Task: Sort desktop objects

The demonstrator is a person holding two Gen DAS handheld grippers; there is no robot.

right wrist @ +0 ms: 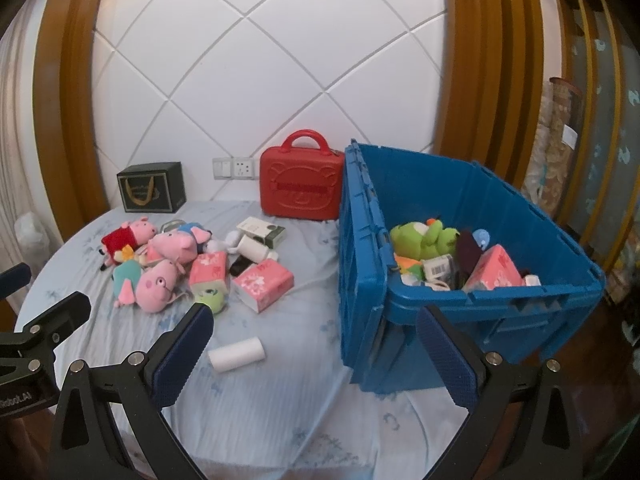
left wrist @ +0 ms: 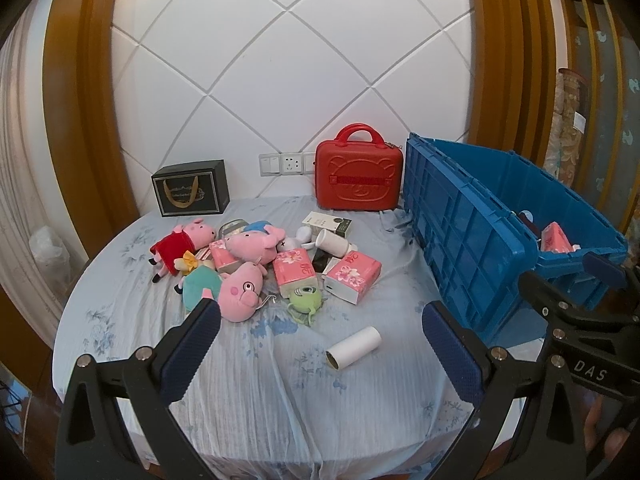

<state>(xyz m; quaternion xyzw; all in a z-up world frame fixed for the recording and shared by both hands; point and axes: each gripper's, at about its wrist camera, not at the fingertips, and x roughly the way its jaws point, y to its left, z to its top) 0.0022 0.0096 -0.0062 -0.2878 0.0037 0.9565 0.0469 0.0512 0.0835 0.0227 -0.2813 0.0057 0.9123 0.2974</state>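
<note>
A heap of pink pig plush toys (left wrist: 240, 276) (right wrist: 156, 276), pink tissue packs (left wrist: 352, 276) (right wrist: 264, 284), a green one-eyed plush (left wrist: 305, 298) and a white bottle (left wrist: 332, 242) lies on the round table. A white paper roll (left wrist: 354, 348) (right wrist: 237, 354) lies apart, nearer to me. The blue crate (left wrist: 472, 240) (right wrist: 460, 292) stands at the right and holds a green plush (right wrist: 424, 236) and a tissue pack (right wrist: 496, 270). My left gripper (left wrist: 320, 340) hangs open above the cloth, near the roll. My right gripper (right wrist: 316, 344) is open before the crate's front corner, holding nothing.
A red carry case (left wrist: 359, 178) (right wrist: 301, 188) leans at the padded wall, with a black gift box (left wrist: 191, 188) (right wrist: 152, 192) to its left. A light blue flowered cloth (left wrist: 260, 380) covers the table. The crate's open lid hangs down its left side.
</note>
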